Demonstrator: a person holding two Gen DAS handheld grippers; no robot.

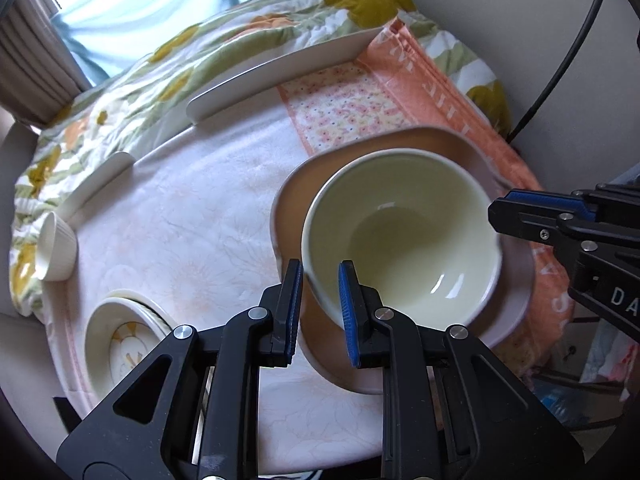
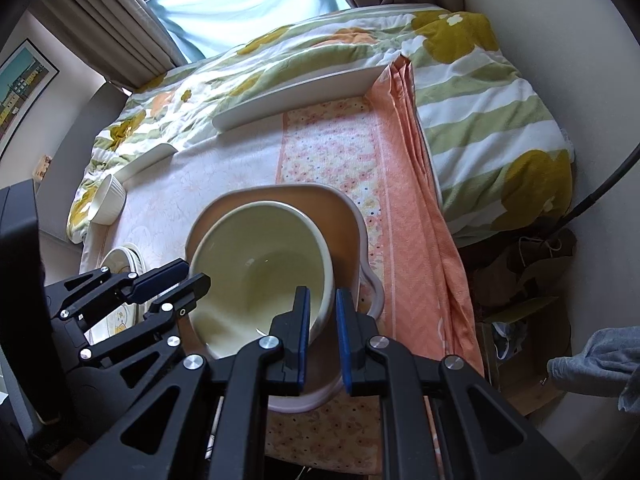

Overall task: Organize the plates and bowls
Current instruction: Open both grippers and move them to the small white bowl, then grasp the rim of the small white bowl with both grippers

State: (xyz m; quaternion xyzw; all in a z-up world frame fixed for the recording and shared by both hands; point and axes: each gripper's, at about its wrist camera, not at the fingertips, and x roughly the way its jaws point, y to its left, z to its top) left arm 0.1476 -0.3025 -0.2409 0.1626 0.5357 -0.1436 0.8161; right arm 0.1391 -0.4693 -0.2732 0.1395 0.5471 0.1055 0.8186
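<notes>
A large cream bowl (image 1: 404,232) sits tilted over a pinkish-brown plate (image 1: 516,304) on the cloth-covered table. My left gripper (image 1: 320,308) straddles the bowl's near-left rim, one finger inside and one outside, clamped on it. My right gripper (image 2: 322,332) straddles the bowl's (image 2: 260,264) right rim the same way, over the plate (image 2: 348,216). Each gripper shows in the other's view: the right one (image 1: 496,216) and the left one (image 2: 196,276). A small stack of patterned plates (image 1: 124,344) lies at the left.
A white ribbed ramekin (image 1: 56,248) lies on its side at the far left. Two white rectangular platters (image 1: 280,68) (image 1: 100,184) lean along the back against a floral quilt. An orange towel (image 2: 420,200) drapes the table's right edge, with clutter on the floor beyond.
</notes>
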